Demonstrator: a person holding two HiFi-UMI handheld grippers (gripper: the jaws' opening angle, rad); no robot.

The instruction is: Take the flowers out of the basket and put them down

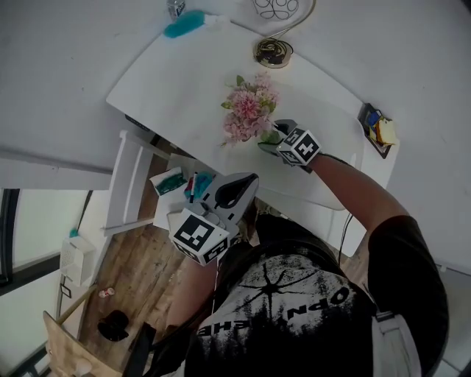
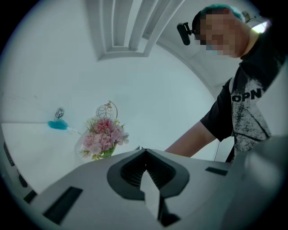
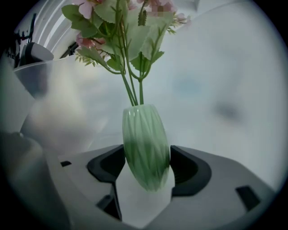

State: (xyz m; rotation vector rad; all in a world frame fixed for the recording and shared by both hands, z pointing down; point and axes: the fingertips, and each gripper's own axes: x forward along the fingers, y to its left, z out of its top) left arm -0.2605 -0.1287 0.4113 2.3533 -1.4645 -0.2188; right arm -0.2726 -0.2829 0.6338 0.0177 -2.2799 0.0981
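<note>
Green ribbed vase (image 3: pixel 146 152) was pinched between the jaws of the right gripper (image 3: pixel 146 167), with pink flowers (image 1: pixel 250 110) rising from it above the white table (image 1: pixel 184 81). The wire basket (image 1: pixel 276 7) was seen well apart, at the table's far edge. The left gripper (image 2: pixel 145 152) was held near the body, its jaws pressed together on nothing.

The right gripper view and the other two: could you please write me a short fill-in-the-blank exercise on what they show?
1. The right gripper is clamped on the ___ ribbed vase.
2. The blooms of the leafy flowers in it are mostly ___.
3. The left gripper, its jaws together, holds ___.
Missing words: green; pink; nothing.
</note>
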